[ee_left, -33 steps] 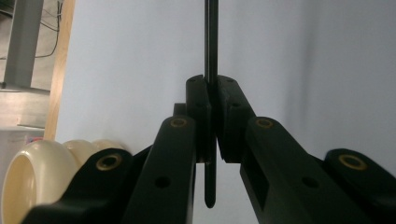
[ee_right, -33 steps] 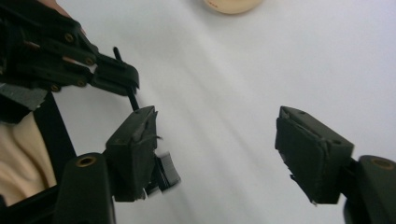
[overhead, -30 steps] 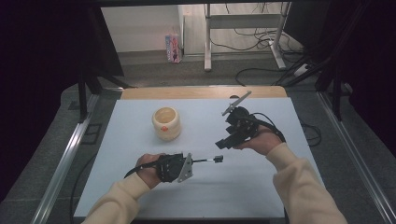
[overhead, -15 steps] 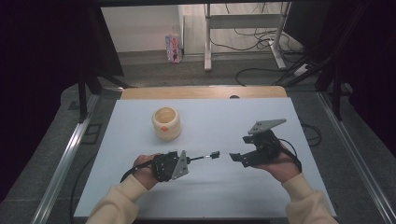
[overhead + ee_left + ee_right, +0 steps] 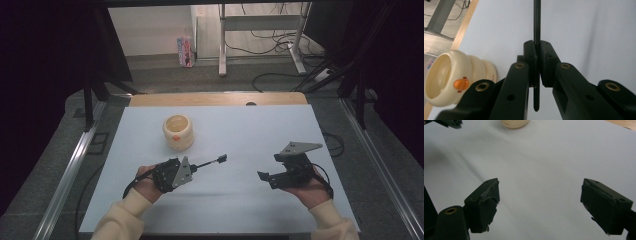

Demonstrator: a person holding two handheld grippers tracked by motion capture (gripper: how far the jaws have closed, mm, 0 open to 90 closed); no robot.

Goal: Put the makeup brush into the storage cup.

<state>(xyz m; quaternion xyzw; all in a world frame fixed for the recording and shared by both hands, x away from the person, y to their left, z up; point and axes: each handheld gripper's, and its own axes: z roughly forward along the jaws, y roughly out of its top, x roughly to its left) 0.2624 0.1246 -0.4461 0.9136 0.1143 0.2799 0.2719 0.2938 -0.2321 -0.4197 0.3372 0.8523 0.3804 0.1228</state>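
My left gripper (image 5: 194,169) (image 5: 537,50) lies low over the front left of the pale table (image 5: 240,135), shut on a thin black rod (image 5: 207,162) (image 5: 537,20). The rod sticks out to the right and ends in a small dark head (image 5: 222,158). My right gripper (image 5: 269,166) (image 5: 540,192) is at the front right, pointing left toward the rod's head and well apart from it. Its jaws have just been opening and stand wide with only bare table between them. A cream ribbed pot (image 5: 178,131) (image 5: 451,75) (image 5: 514,123) with an orange button stands behind the left gripper.
A wooden strip (image 5: 215,99) runs along the table's far edge. Metal rails (image 5: 70,170) flank both sides. Beyond the table, on the floor, are desk legs (image 5: 222,45), cables (image 5: 280,80) and a small carton (image 5: 185,50).
The right hand has come away from near the rod's head toward the front right and sunk lower, its jaws wider apart. The left gripper and rod have hardly moved.
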